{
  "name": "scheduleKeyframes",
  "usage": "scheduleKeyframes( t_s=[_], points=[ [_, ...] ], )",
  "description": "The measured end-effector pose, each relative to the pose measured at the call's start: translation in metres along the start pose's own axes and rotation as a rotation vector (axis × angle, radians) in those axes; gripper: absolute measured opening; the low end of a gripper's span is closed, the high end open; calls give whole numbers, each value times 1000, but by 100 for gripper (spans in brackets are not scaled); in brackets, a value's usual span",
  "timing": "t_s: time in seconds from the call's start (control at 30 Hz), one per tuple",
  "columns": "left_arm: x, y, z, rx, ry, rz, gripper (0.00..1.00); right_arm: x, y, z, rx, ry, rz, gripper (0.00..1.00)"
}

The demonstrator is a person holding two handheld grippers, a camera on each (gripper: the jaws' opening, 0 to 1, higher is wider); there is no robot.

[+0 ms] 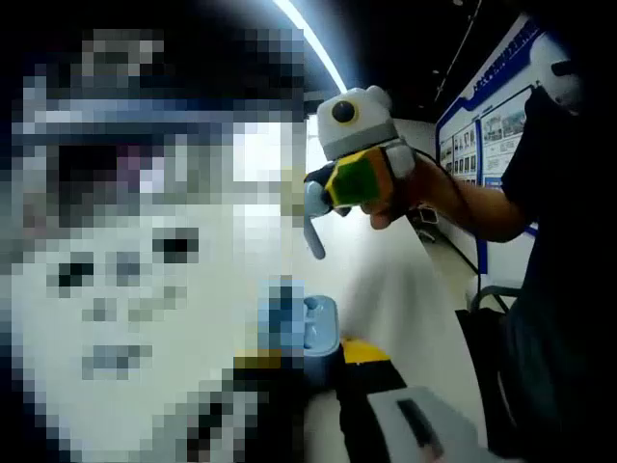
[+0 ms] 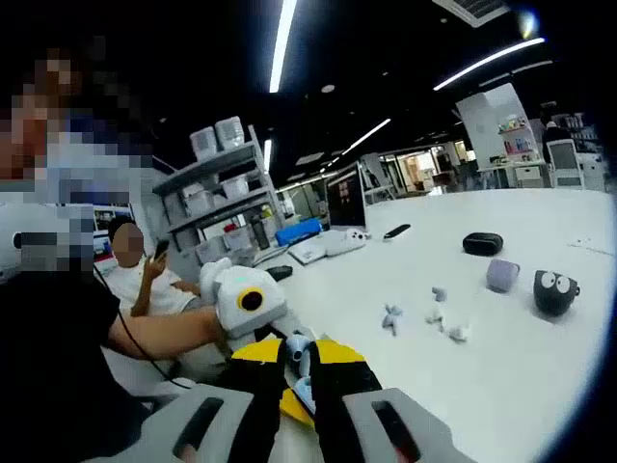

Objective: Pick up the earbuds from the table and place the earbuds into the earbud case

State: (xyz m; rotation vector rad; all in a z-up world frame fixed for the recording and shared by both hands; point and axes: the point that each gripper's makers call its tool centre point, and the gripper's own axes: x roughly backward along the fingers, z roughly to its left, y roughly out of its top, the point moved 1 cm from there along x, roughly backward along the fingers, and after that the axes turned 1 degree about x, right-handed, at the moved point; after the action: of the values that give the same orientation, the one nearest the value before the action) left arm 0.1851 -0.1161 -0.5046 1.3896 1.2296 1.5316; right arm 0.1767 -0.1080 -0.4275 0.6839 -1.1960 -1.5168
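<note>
**A:** What have the left tongs (image 1: 308,355) got hold of?

**B:** A pale blue earbud case (image 1: 313,323), pinched at the tips. The jaws look closed in on it, though the left one is hard to make out. The case seems open, with a dark slot showing on top.

**A:** Why hold it up off the table (image 2: 501,376) rather than leave it lying there?

**B:** My guess is that it keeps the case steady and turns the open slots toward the other hand. That way an earbud can be dropped in without the case sliding.

**A:** And the right tongs (image 2: 299,355)?

**B:** Their jaws are nearly together, right up against the left tongs. Something small and pale sits between the tips. I can't tell whether it is an earbud being gripped or just the case behind the gap.

**A:** So where are the earbuds (image 2: 390,316)?

**B:** Several small pale pieces lie loose on the white table, to the right of those jaws and farther off. They are well apart from the case. I take them to be earbuds, but they are too small to be sure.

**A:** Anything past them?

**B:** Farther right there is a black case (image 2: 482,243). Nearer than that are a lilac case (image 2: 501,275) and a round black toy (image 2: 554,289) with eyes. None of them touches another. I'd judge the filling is far from done.
</note>
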Motion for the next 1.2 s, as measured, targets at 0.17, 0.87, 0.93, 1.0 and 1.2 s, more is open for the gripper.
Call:
scheduleKeyframes(
  t_s=[0.17, 0.87, 0.93, 1.0, 1.2],
  points=[
    [0, 0, 0, 1, -1, 0, 19, -14, -12, 2, 23, 11, 14, 10],
    [0, 0, -1, 0, -3, -1, 19, -18, -23, -2, 114, 9, 18, 10],
    [0, 0, -1, 0, -3, 0, 19, -19, -25, -3, 134, 5, 22, 10],
    [0, 0, -1, 0, -3, 0, 19, -19, -26, -3, 144, 3, 25, 10],
    [0, 0, -1, 0, -3, 0, 19, -19, -27, -3, 146, -1, 11, 10]
  ],
)
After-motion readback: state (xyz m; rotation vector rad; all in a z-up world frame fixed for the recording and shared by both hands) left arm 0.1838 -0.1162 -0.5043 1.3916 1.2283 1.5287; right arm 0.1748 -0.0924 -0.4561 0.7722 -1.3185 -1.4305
